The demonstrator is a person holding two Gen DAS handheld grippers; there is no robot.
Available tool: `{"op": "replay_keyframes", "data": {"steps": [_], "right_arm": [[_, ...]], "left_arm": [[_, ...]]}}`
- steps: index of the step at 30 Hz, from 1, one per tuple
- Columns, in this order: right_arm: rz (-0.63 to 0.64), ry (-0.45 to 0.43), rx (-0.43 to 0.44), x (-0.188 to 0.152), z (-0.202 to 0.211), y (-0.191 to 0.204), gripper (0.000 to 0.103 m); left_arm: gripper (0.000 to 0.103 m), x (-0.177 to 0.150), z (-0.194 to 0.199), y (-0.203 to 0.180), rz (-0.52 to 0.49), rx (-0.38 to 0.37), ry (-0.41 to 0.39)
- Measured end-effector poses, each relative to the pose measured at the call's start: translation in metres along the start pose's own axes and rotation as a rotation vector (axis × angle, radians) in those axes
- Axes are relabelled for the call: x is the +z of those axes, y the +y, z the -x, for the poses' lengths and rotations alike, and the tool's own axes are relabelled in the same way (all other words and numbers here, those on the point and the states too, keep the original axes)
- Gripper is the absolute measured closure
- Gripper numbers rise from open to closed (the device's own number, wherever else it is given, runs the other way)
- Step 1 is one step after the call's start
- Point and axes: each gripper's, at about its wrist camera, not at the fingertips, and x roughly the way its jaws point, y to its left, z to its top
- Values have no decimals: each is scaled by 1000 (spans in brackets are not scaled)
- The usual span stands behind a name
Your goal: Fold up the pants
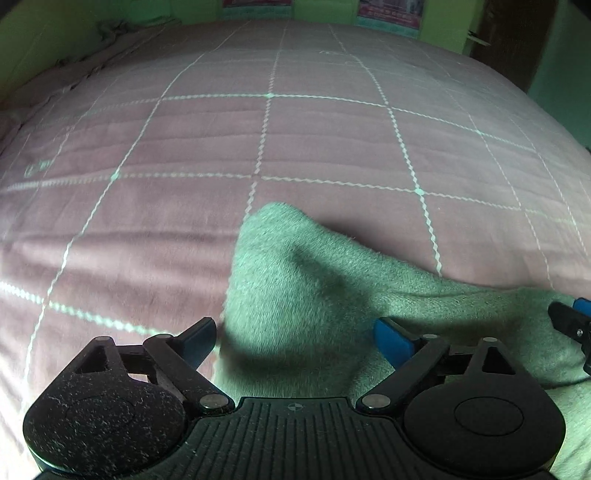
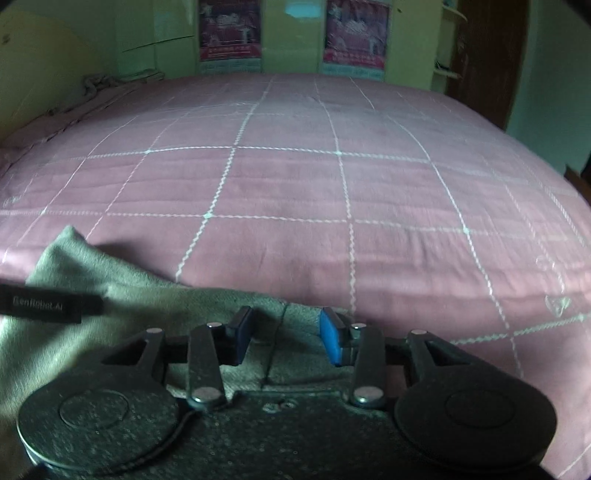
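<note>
Grey-green pants [image 1: 306,280] lie bunched on the near part of a pink bed; one raised fold peaks toward the middle. My left gripper [image 1: 295,339] is open, its blue-padded fingers straddling the cloth without pinching it. In the right wrist view the pants [image 2: 122,295] spread from the left under my right gripper [image 2: 286,334], which is open above a seam of the cloth. The right gripper's tip shows at the right edge of the left wrist view [image 1: 570,317]. The left gripper's black body shows at the left edge of the right wrist view [image 2: 48,304].
The pink bedspread [image 2: 295,184] with a white grid pattern covers the bed. A crumpled cloth [image 2: 99,83] lies at the far left corner by the green wall. Posters [image 2: 229,33] hang on the far wall. A dark door [image 2: 487,55] stands at the right.
</note>
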Motion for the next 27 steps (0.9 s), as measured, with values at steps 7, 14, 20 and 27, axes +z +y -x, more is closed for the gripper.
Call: {"op": "replay_keyframes", "data": {"steps": [7,14,20,27], "right_arm": [[-18,-59,67,-5,45,-11,50],[-39,-8,104,-39,73,-33,27],[-155,57,174,-62,76,-56,23],[-285,105,274,-71,75,-73,21]], "left_arm": [[11,-35,47,19,-7,-29,-42],[11,-72,68,49,51,-43,-8],[11,-92,67,63,126,-127,51],[24,-104,67,70,205,-252,100]]}}
